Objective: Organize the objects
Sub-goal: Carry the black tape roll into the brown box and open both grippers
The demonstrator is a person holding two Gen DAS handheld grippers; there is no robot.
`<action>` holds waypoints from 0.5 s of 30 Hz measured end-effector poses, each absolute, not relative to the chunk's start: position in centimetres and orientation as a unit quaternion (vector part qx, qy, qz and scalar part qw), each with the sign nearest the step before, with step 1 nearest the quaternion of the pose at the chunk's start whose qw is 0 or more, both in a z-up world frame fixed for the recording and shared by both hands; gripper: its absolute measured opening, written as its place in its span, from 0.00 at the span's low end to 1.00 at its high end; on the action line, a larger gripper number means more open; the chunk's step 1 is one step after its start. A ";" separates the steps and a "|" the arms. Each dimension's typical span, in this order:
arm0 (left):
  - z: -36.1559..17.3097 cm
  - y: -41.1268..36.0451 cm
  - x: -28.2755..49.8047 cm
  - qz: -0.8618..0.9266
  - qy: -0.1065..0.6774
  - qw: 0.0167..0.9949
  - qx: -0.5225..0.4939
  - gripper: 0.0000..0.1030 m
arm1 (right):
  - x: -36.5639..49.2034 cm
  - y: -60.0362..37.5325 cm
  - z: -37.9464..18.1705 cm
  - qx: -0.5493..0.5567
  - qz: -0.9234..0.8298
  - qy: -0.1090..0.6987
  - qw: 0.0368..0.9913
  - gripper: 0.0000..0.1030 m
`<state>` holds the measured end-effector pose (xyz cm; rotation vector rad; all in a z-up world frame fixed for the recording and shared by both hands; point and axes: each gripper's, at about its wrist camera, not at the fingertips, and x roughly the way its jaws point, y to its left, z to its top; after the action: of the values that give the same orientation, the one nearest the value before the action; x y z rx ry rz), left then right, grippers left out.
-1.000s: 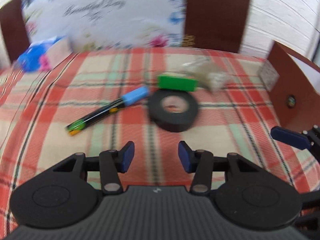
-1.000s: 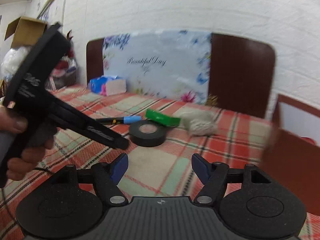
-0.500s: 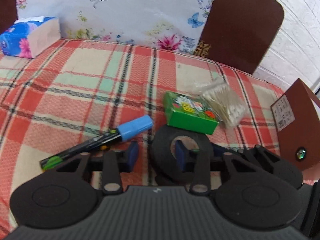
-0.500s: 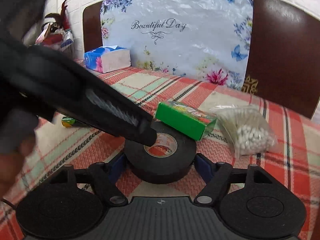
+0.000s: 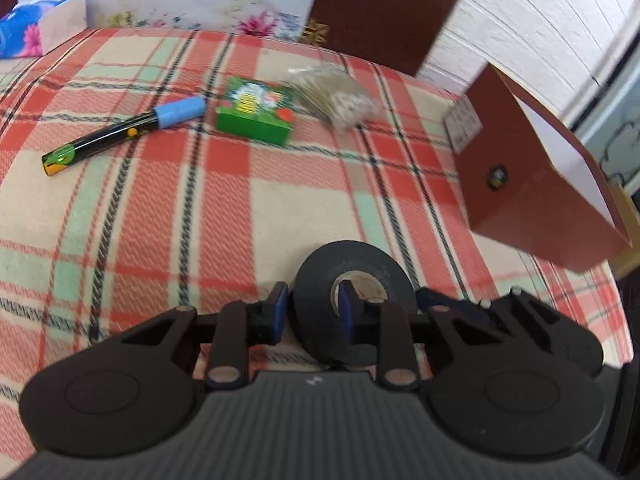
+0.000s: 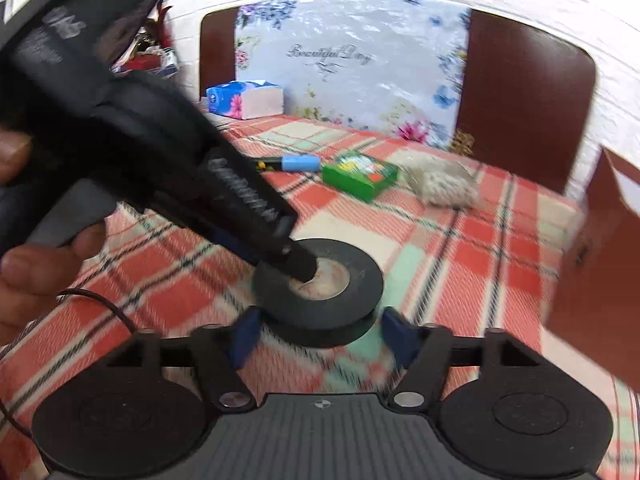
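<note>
My left gripper (image 5: 312,312) is shut on a black tape roll (image 5: 352,304), one finger inside its core and one outside, holding it above the plaid cloth. In the right wrist view the tape roll (image 6: 320,288) hangs on the left gripper's finger, between the open fingers of my right gripper (image 6: 320,334), which does not touch it. A marker with a blue cap (image 5: 128,132), a green box (image 5: 256,110) and a bag of cotton swabs (image 5: 340,96) lie on the cloth further back.
A brown open box (image 5: 532,184) stands at the right edge of the table. A blue tissue pack (image 6: 244,98) sits at the far left by a floral board. A brown chair back (image 5: 384,8) stands behind the table.
The left gripper closed on the tape roll, lifted it off the cloth and carried it nearer and to the right, away from the green box. The right gripper stayed open around it.
</note>
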<state>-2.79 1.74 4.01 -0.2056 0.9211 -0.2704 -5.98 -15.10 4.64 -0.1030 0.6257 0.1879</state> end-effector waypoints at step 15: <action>13.9 -5.5 -2.6 -0.191 0.347 0.918 -0.014 0.28 | -8.9 -18.6 11.1 -0.084 -0.009 0.162 0.983 0.73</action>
<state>-2.58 -5.54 13.92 -0.0290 0.7146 -0.3929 -8.95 -18.57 11.11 -0.1694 0.3254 -0.0174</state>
